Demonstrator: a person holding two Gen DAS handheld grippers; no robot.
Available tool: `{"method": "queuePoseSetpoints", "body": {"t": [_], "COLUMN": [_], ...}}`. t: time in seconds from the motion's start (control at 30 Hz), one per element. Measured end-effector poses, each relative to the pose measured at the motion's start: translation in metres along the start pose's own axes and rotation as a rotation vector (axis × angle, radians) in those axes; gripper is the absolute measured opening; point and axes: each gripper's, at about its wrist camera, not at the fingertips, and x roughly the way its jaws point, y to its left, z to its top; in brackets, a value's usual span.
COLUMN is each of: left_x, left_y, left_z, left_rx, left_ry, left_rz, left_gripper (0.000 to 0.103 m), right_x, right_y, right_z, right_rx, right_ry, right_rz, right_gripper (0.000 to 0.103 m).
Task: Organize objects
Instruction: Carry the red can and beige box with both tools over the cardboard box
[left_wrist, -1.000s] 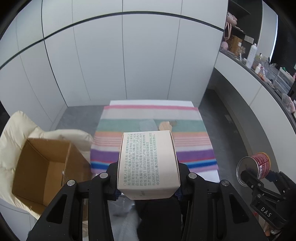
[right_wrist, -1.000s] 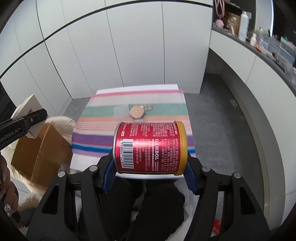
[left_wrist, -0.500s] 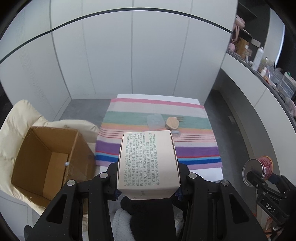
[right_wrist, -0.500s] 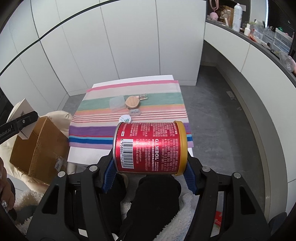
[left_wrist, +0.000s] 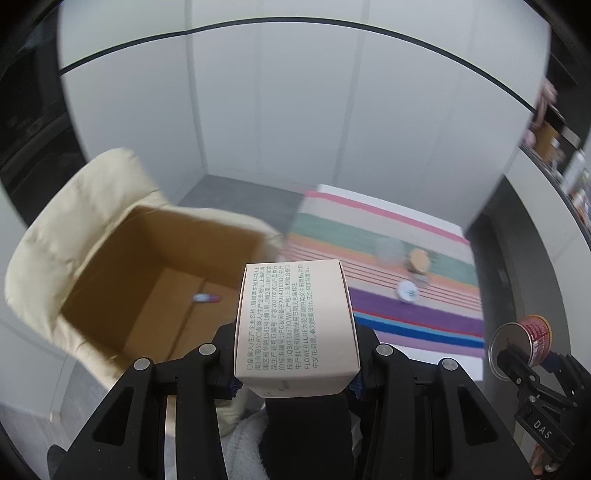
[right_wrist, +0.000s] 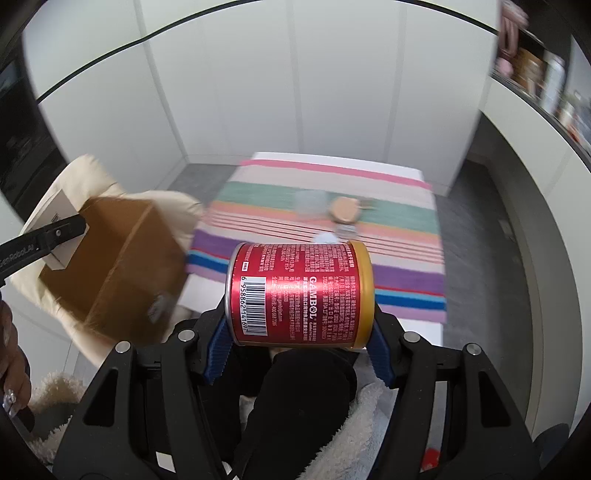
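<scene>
My left gripper (left_wrist: 295, 384) is shut on a pale printed carton (left_wrist: 295, 325), held in the air just right of an open cardboard box (left_wrist: 147, 280) that sits on a cream padded chair. A small item (left_wrist: 206, 297) lies on the box floor. My right gripper (right_wrist: 299, 343) is shut on a red can with a gold rim (right_wrist: 299, 291), held on its side above the near edge of the striped cloth (right_wrist: 406, 221). The can also shows in the left wrist view (left_wrist: 524, 339); the carton shows in the right wrist view (right_wrist: 51, 218).
On the striped cloth (left_wrist: 406, 306) lie a clear plastic case (right_wrist: 310, 199), a round wooden piece (right_wrist: 345, 208) and a small white disc (left_wrist: 408, 291). White cabinet walls stand behind. A cluttered counter (right_wrist: 554, 92) runs along the right. My legs are below.
Both grippers have swung left, toward the cardboard box. The box now lies right beside the carton in the left view, and the table has shifted right. Both grips are unchanged.
</scene>
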Motion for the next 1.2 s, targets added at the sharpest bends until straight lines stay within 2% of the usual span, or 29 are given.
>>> {"method": "queuePoseSetpoints", "body": {"t": [0.23, 0.4, 0.6, 0.83, 1.2], "left_x": [-0.009, -0.012, -0.010, 0.013, 0.063], "left_y": [0.085, 0.146, 0.198, 0.206, 0.206], "left_z": [-0.016, -0.034, -0.055, -0.058, -0.036], "left_rx": [-0.146, -0.247, -0.335, -0.355, -0.347], "left_ry": [0.005, 0.028, 0.069, 0.106, 0.165], "left_rz": [0.111, 0.184, 0.229, 0.220, 0.196], "left_gripper": [0.044, 0.044, 0.044, 0.044, 0.044], "right_x": [0.015, 0.026, 0.044, 0.058, 0.101], "right_y": [0.093, 0.160, 0.222, 0.259, 0.277], "right_z": [0.010, 0.004, -0.008, -0.016, 0.001], "right_rx": [-0.173, -0.298, -0.411, -0.485, -0.491], "right_ry": [0.005, 0.029, 0.077, 0.110, 0.156], "right_rz": [0.130, 0.223, 0.290, 0.295, 0.279], "right_gripper": [0.064, 0.064, 0.065, 0.065, 0.065]}}
